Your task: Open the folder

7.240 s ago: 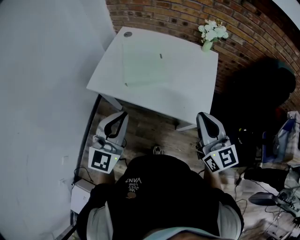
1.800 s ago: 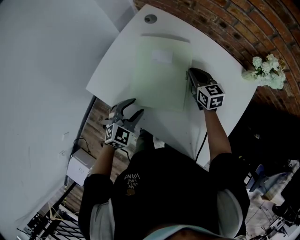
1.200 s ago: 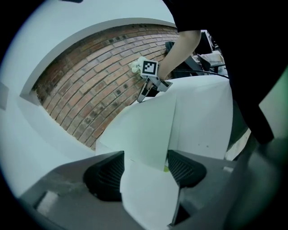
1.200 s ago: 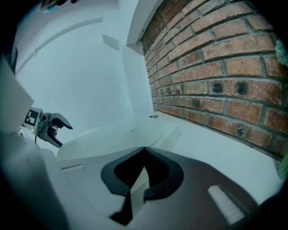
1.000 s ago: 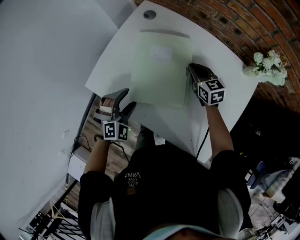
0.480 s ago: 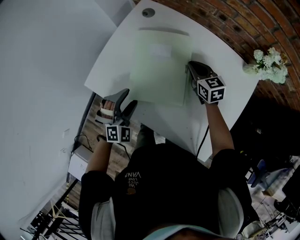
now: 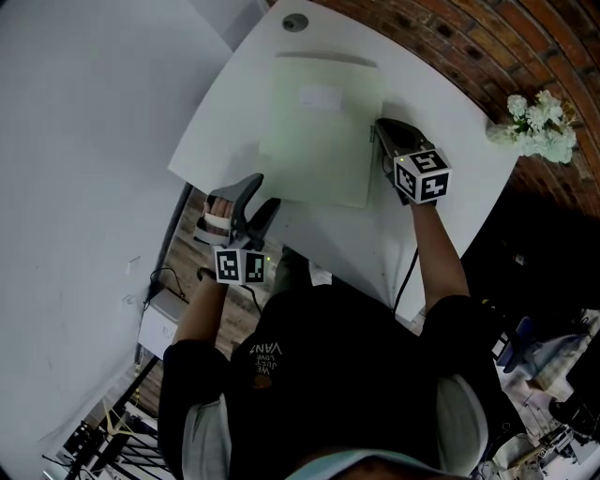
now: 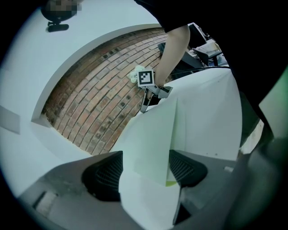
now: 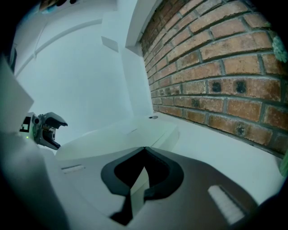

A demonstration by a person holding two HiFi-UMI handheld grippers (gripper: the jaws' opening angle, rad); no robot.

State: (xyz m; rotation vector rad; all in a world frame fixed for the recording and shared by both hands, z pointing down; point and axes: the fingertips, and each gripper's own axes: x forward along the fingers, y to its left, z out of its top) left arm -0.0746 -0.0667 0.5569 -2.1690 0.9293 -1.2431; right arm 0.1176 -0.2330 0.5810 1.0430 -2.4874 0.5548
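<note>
A pale green folder (image 7: 323, 127) lies flat and closed on the white table (image 7: 441, 103). My right gripper (image 7: 379, 139) sits at the folder's right edge, shut on that edge; in the right gripper view a thin green sheet (image 9: 140, 184) stands pinched between the closed jaws of the right gripper (image 9: 141, 175). My left gripper (image 7: 258, 192) hangs open just off the table's near left edge, short of the folder's near left corner. In the left gripper view the folder (image 8: 153, 139) lies ahead of the left gripper (image 8: 144, 168), and nothing sits between its pads.
A small vase of white flowers (image 7: 534, 127) stands at the table's right corner by the brick wall (image 7: 441, 37). A round cable hole (image 7: 294, 22) marks the far corner. A white wall runs along the left, with a white box (image 7: 159, 319) on the wooden floor below.
Since the earliest frame the person has come up to the table and the right gripper has closed on the folder's right edge. Over the last second the left gripper only turned slightly; the right stayed put.
</note>
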